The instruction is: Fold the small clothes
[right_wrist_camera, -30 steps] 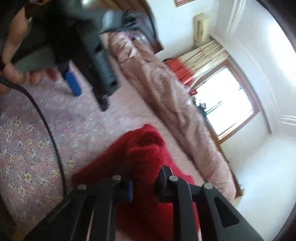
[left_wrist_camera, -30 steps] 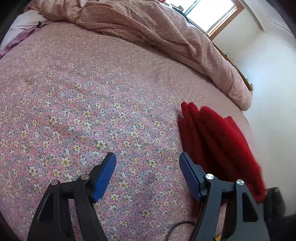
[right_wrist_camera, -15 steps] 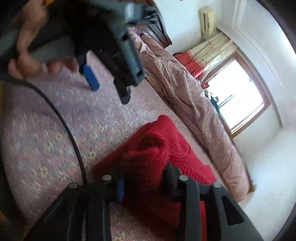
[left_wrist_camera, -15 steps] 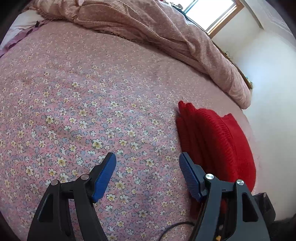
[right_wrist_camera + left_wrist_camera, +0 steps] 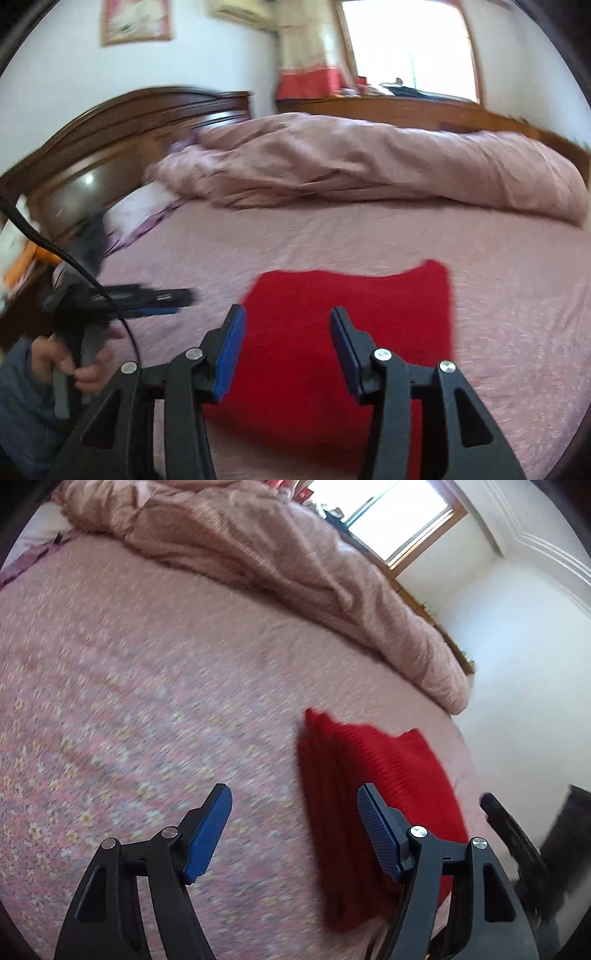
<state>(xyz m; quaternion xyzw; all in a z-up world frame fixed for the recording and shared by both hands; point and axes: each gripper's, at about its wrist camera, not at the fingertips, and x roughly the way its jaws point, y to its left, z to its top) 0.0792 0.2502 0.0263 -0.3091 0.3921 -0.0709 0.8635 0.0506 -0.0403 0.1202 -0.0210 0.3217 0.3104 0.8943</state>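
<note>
Lying flat near the foot-end edge of the bed (image 5: 369, 236), well apart from the bunched quilt (image 5: 369, 162) along the far edge: red knit garment (image 5: 351, 314), folded into a neat rectangle (probably the finished shape). Hovering above it with nothing between the blue pads, right gripper (image 5: 288, 350), jaws moderately apart. Parked beside the garment's edge over bare floral sheet, left gripper (image 5: 295, 830), jaws wide and empty, likely kept clear of the fold.
</note>
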